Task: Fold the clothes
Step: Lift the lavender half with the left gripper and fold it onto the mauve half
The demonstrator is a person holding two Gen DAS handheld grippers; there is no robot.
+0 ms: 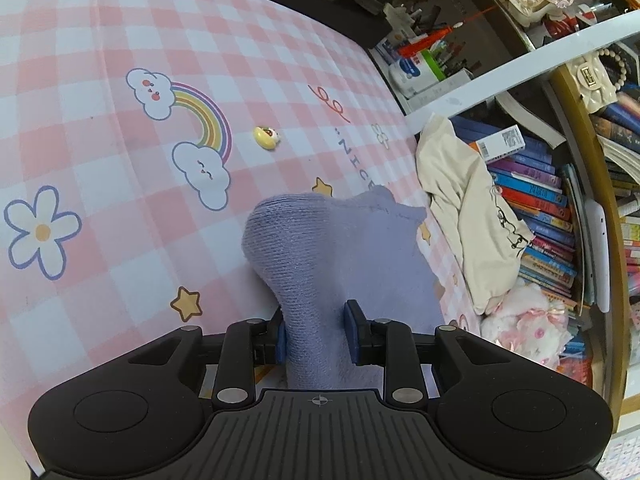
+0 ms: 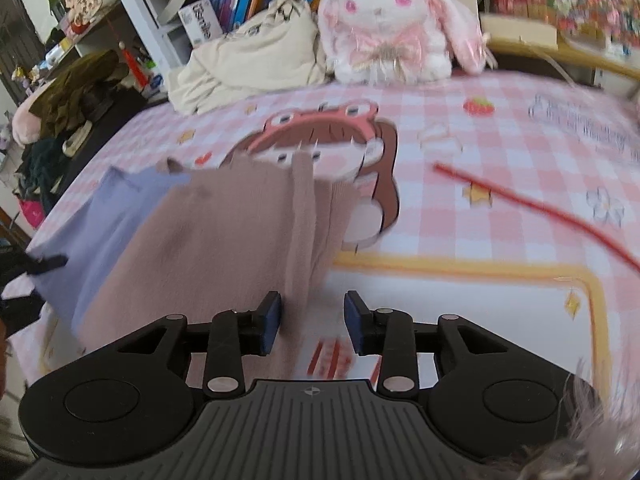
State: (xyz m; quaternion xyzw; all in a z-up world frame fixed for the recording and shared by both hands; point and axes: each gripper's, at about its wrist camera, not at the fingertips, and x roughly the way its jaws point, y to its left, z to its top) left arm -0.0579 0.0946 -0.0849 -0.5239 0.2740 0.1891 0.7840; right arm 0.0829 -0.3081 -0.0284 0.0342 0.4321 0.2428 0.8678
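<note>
A lavender knit garment (image 1: 320, 264) lies on the pink checked cloth (image 1: 120, 160). A bunched fold of it runs between the fingers of my left gripper (image 1: 316, 332), which stand a little apart on either side of it. In the right wrist view the same lavender piece (image 2: 104, 224) lies left of a dusty pink knit garment (image 2: 224, 232). A strip of the pink one (image 2: 300, 220) hangs in front of my right gripper (image 2: 312, 320), whose jaws are wide apart. The right view is motion-blurred.
A small yellow toy (image 1: 266, 137) sits on the cloth. A cream garment (image 1: 468, 208) and a white plush rabbit (image 2: 384, 20) lie at the cloth's edge by bookshelves (image 1: 540, 208). A red stick (image 2: 540, 208) lies on the cloth to the right.
</note>
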